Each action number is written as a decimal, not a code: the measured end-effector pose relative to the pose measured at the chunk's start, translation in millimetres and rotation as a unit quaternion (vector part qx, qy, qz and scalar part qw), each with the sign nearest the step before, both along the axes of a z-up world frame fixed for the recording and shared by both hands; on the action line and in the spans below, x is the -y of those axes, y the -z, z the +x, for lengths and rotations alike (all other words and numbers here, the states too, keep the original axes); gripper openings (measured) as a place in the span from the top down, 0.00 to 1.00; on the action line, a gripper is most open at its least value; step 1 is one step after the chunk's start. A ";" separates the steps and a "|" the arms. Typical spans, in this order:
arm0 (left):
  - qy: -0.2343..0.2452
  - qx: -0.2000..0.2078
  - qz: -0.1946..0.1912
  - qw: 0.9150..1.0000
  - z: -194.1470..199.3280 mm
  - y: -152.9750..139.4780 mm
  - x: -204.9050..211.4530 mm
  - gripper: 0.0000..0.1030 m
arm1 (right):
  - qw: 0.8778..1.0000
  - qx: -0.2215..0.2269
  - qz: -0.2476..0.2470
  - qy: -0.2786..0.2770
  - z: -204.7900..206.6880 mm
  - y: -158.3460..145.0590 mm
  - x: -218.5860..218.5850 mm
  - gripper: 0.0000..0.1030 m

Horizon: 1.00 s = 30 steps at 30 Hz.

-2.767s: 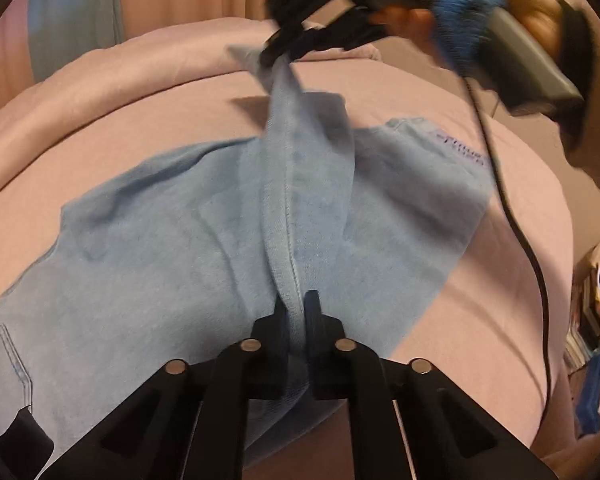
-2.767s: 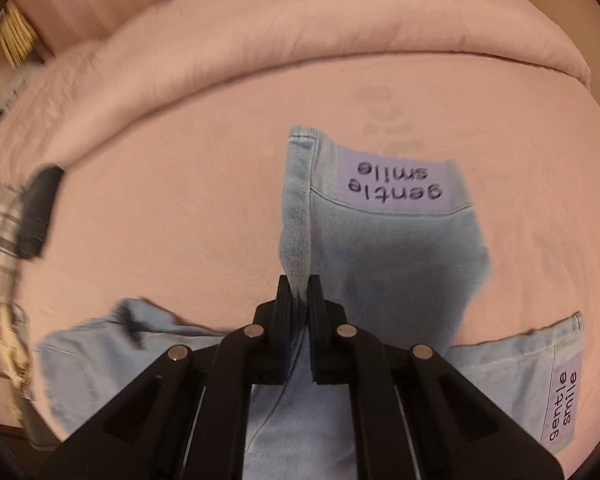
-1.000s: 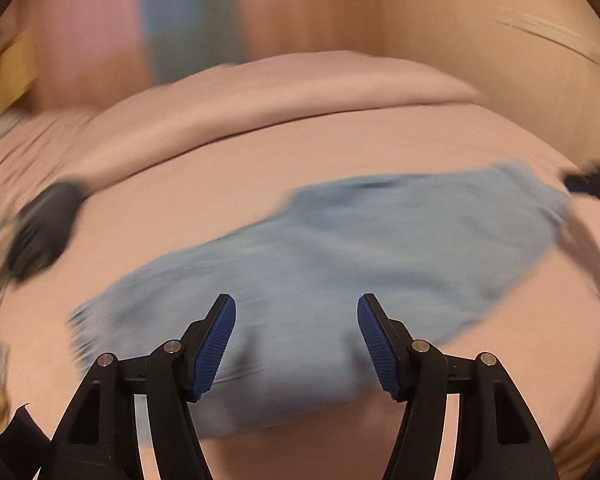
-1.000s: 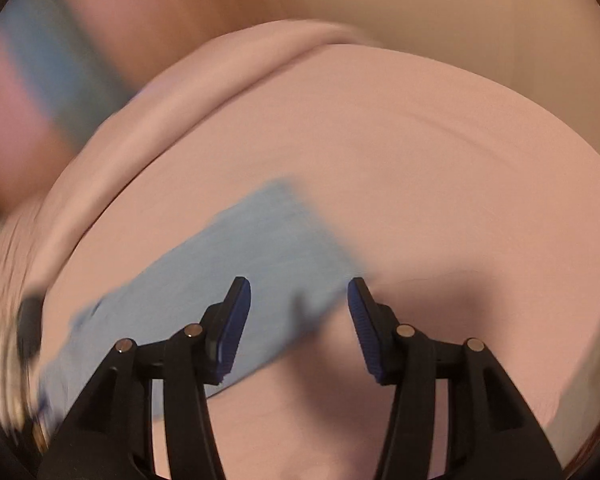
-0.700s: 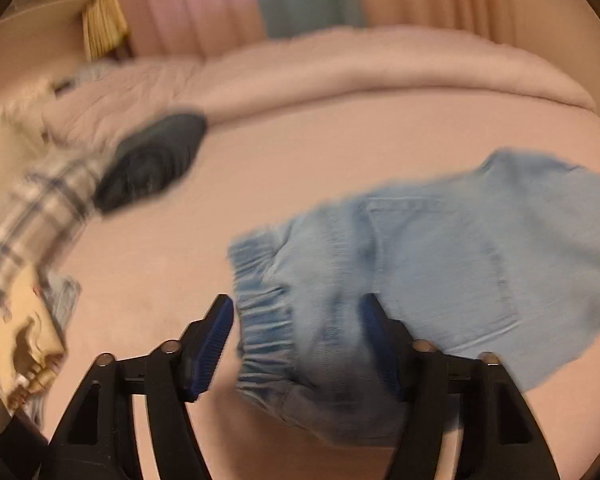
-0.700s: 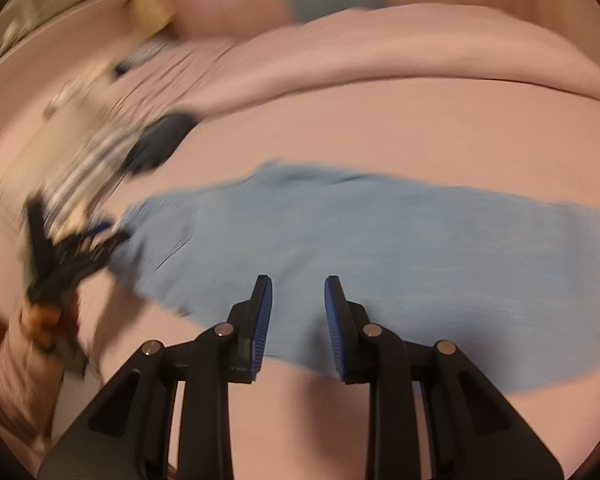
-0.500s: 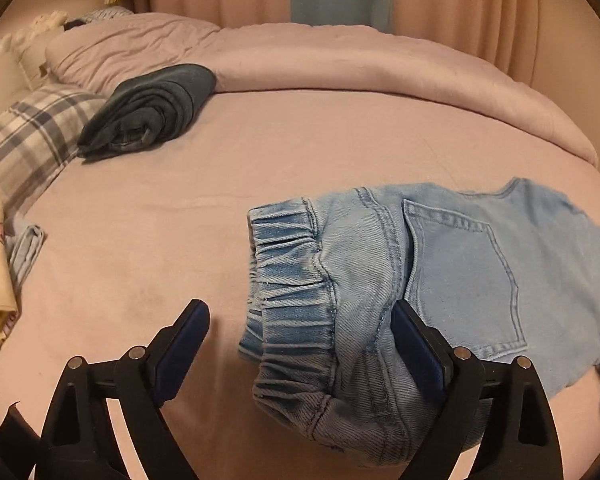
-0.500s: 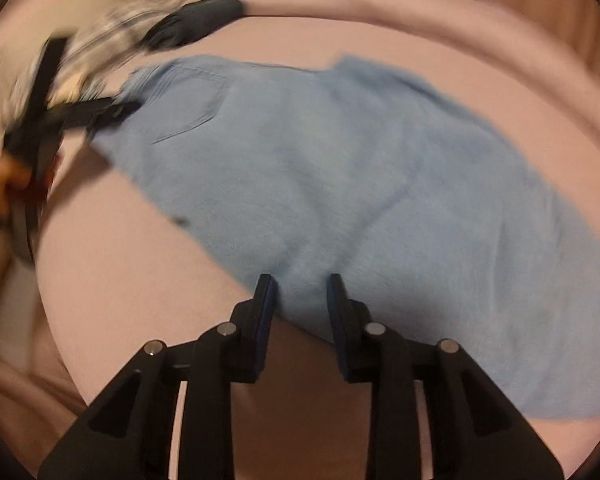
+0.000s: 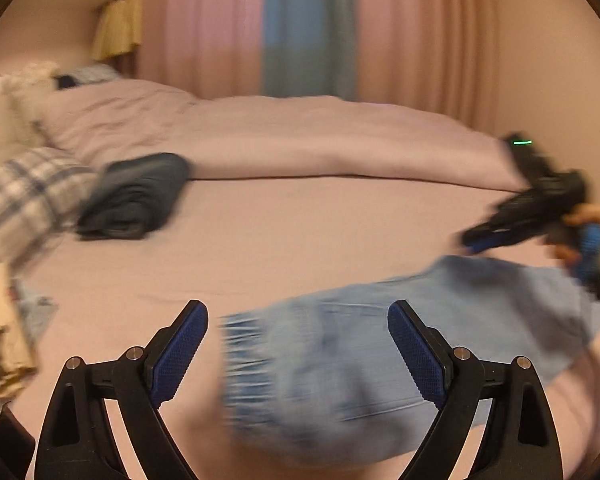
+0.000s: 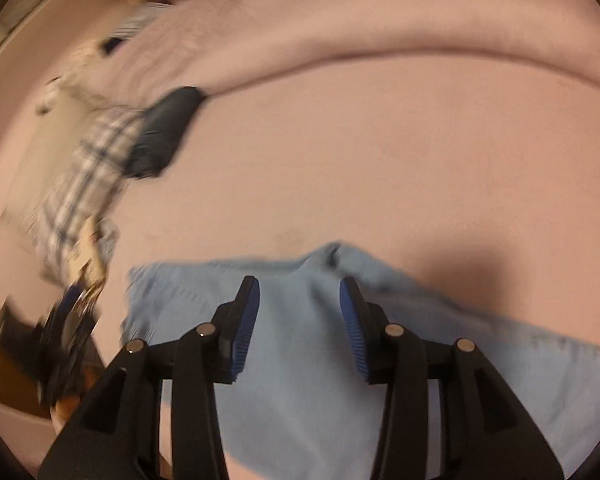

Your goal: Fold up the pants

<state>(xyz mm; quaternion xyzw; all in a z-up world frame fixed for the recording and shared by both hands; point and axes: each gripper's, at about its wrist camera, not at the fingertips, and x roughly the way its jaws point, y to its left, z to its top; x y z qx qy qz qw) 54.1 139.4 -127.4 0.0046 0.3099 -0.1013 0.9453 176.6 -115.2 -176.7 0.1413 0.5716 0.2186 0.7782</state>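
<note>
change: both claws have let go of the pants since the earlier pinch | left claw wide, empty; pants lie flat below, waistband between its fingers | right claw half-wide, opening, empty, above pants | dark folded clothes beyond

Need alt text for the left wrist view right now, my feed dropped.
Light blue pants lie on a pink bed, elastic waistband nearest, between the wide-open fingers of the left hand-held gripper, which holds nothing. At right, the right hand-held gripper hovers over the pants' far end. A folded dark garment sits at back left.
</note>
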 end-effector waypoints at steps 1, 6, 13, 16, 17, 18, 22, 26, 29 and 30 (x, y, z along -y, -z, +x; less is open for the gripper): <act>0.013 -0.006 -0.006 1.000 3.4 2.4 7.1 0.11 | 1.000 -0.021 0.004 -0.001 7.5 8.7 -2.4 0.59; 0.080 -0.033 0.000 0.996 22.9 22.8 45.1 0.12 | 0.992 -0.118 0.001 -0.035 22.4 38.3 -7.7 0.65; 0.047 -0.134 0.062 0.988 58.1 75.3 46.8 0.45 | 0.996 -0.083 0.038 -0.003 40.5 23.5 4.3 0.90; 0.041 -0.136 0.077 0.987 62.4 77.7 49.5 0.45 | 0.996 -0.089 0.006 -0.010 41.3 39.1 -4.5 0.91; 0.038 -0.137 0.077 0.987 63.7 78.3 50.1 0.45 | 0.996 -0.091 0.001 -0.007 42.6 43.3 -5.7 0.91; 0.037 -0.137 0.075 0.987 63.9 78.8 47.0 0.45 | 0.996 -0.093 0.003 0.000 43.8 45.0 -4.6 0.92; 0.041 -0.136 0.073 0.987 61.4 78.2 47.1 0.45 | 0.996 -0.093 0.001 0.010 42.5 42.4 -2.6 0.92; 0.043 -0.135 0.069 0.988 59.6 77.4 46.9 0.47 | 0.999 -0.039 -0.011 0.035 35.3 15.2 0.9 0.87; 0.043 -0.132 0.066 0.988 57.8 77.0 45.1 0.49 | 1.000 0.006 0.006 0.022 17.0 -11.9 11.2 0.87; 0.044 -0.132 0.064 0.988 56.3 76.5 44.9 0.49 | 1.000 0.018 -0.001 0.014 10.2 -17.2 12.7 0.87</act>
